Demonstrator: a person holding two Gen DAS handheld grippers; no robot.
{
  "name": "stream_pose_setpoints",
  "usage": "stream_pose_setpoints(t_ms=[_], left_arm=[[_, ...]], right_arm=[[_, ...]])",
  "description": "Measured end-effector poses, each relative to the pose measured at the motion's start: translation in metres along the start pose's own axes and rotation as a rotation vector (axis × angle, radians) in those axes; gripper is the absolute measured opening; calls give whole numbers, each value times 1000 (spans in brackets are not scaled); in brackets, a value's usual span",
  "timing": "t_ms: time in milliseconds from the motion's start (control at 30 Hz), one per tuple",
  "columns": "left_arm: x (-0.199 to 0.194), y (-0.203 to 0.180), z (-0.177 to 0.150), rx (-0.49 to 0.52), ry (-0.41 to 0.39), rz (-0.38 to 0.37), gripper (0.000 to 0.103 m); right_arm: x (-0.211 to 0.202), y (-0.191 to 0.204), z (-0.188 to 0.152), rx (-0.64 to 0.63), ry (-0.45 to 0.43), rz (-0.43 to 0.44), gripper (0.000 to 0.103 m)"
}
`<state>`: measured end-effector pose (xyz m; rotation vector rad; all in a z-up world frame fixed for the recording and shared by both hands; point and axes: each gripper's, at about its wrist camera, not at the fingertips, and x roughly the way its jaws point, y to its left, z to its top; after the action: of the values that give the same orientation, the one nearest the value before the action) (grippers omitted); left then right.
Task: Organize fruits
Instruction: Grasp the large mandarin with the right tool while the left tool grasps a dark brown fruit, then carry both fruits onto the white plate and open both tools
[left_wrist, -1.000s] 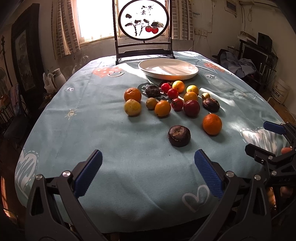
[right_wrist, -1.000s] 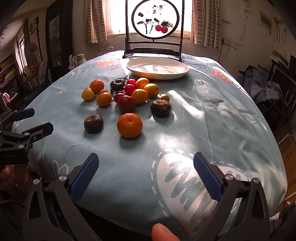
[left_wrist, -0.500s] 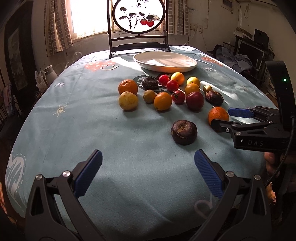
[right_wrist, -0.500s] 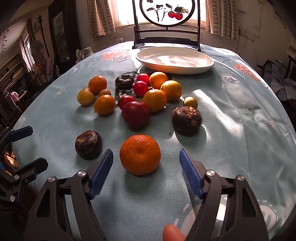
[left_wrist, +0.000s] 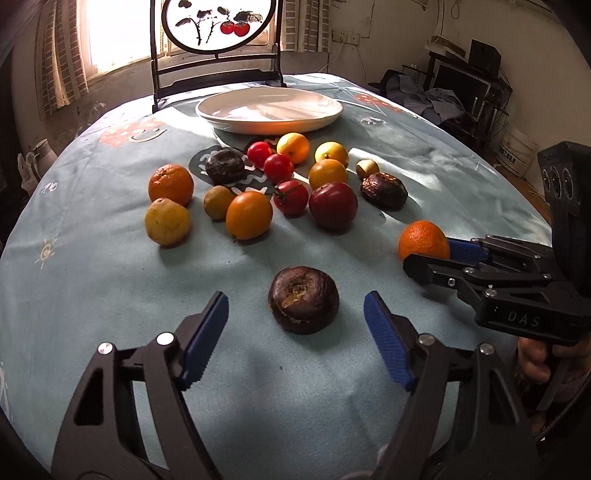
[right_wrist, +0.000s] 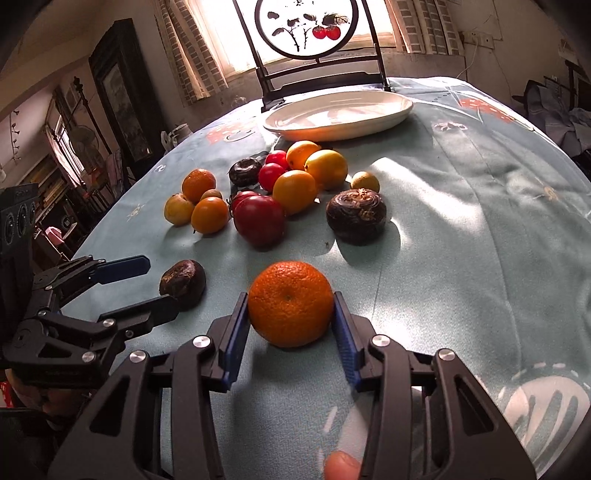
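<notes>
Your right gripper (right_wrist: 290, 319) has both blue pads pressed on the orange (right_wrist: 290, 303), which sits on the tablecloth (right_wrist: 461, 258) on your side of the white plate (right_wrist: 338, 115), past the fruit pile (right_wrist: 280, 184); likely clamped low for a lift to the plate. Your left gripper (left_wrist: 295, 325) is spread wide, straddling the dark wrinkled fruit (left_wrist: 303, 299) without touching it, so probably lined up as the next pick. The right wrist view shows pad contact on the orange; the left view only shows it half hidden behind that gripper, but it shows the gap either side of the dark fruit.
</notes>
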<state>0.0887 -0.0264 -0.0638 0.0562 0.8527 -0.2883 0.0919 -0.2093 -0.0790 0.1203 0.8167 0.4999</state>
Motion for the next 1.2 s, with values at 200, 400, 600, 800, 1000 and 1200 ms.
stream_pose_setpoints(t_ms=[200,400,600,800,1000,1200], left_arm=[[17,1,3,-31,56,-8,66],[19,-2,5,-17,58,27,52],[18,-7,4,-2,51,32,44],[18,0,9,-25,47,22,43],[8,7,25,-22,13,17,43],[-2,36,95,-24,-80,29,43]], right_arm=[[0,-3,0,9,-2,23,44],[0,-6,-1,25,1,41,44],[1,-6,1,23,9,39,44],[1,-8,11,32,19,57,44],[-5,-8,44,26,-25,92,44],[12,-24,120,24,-135,34,44]])
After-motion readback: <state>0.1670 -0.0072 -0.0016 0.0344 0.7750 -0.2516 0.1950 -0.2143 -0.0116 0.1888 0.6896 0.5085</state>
